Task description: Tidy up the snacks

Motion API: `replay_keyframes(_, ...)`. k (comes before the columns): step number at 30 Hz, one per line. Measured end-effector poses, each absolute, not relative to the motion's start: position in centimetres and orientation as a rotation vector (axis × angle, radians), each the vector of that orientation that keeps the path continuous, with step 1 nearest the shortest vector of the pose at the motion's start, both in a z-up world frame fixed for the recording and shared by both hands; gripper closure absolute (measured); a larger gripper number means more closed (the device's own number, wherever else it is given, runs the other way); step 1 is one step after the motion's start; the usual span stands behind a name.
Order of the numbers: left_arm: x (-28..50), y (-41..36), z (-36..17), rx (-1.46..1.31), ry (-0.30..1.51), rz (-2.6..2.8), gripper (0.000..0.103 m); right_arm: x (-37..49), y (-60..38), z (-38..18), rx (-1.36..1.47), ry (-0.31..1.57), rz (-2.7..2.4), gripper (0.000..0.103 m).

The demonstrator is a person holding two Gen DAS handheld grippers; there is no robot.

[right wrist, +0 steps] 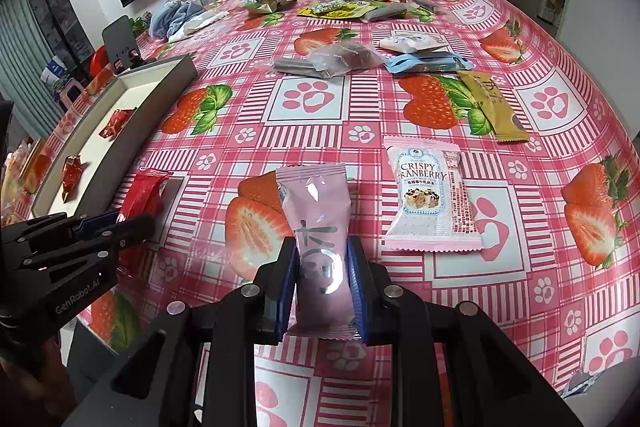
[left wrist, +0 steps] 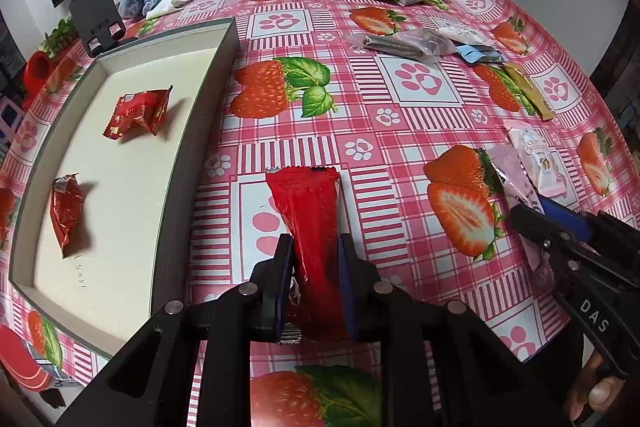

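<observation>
Surface (left wrist: 400, 115) under a strawberry-print cloth carried a shallow box (left wrist: 208, 99) at its left edge, with two red packets inside (left wrist: 138, 111) (left wrist: 66, 213). We found the left tongs (left wrist: 314, 255) clamped on a long red packet (left wrist: 312, 227) just right of the box. The right tongs (right wrist: 322, 263) gripped a pink packet (right wrist: 320, 235). A cranberry packet (right wrist: 432, 199) lay nearby.

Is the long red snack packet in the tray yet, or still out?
Out. The long red packet is clamped in the left gripper over the tablecloth, beside the tray, which holds two smaller red packets.
</observation>
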State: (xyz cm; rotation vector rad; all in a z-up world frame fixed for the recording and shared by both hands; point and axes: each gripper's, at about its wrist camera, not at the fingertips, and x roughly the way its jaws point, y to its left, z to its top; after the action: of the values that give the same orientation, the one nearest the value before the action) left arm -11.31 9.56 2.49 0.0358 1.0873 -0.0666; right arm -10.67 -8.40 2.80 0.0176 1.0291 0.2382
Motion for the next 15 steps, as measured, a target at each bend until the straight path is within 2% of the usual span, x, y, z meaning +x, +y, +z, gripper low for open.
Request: replay_keyframes(15, -12.1, 10.1, 3.7, 0.044, 1.05, -0.06, 0.079, -10.9, -6.1, 3.2, -0.019, 1.024, 0.337, 0.077)
